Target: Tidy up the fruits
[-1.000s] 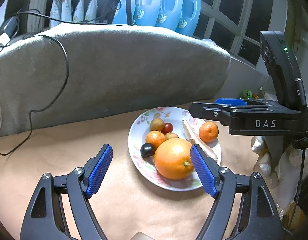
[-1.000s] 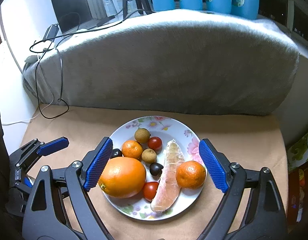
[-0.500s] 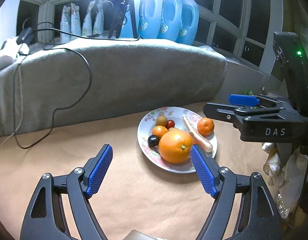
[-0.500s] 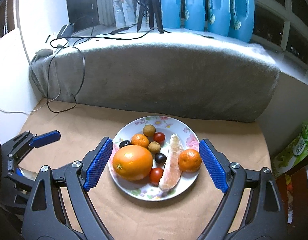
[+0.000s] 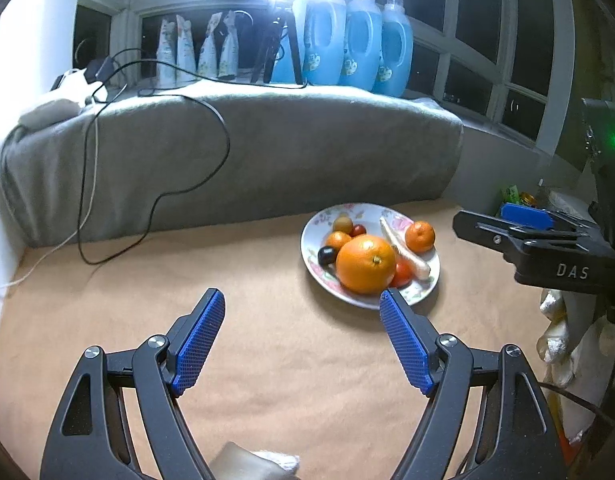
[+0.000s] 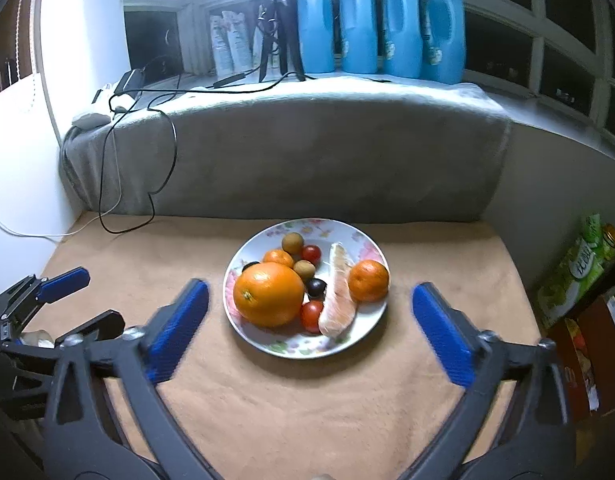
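A floral white plate point(image 6: 365, 322) point(image 5: 421, 294) sits on the tan table and holds a large orange point(image 6: 268, 294) point(image 5: 365, 264), two small mandarins point(image 6: 368, 280) point(image 6: 278, 258), a pomelo wedge point(image 6: 337, 294), cherry tomatoes point(image 6: 311, 312), dark grapes point(image 6: 316, 287) and longans point(image 6: 293, 242). My left gripper point(image 5: 301, 300) is open and empty, short of the plate and to its left. My right gripper point(image 6: 309, 294) is open and empty, pulled back in front of the plate. Each gripper shows from the side in the other's view point(image 5: 523, 226) point(image 6: 47, 284).
A grey blanket-covered ledge point(image 6: 307, 140) runs behind the table, with black cables point(image 6: 163, 152) hanging over it. Blue detergent bottles point(image 6: 359, 20) and a tripod stand on the sill. Boxes and a jar point(image 6: 579, 268) stand past the table's right edge.
Both grippers have drawn back and up from the plate, which now looks smaller and farther. Both stay open and empty. The fruit on the plate has not moved.
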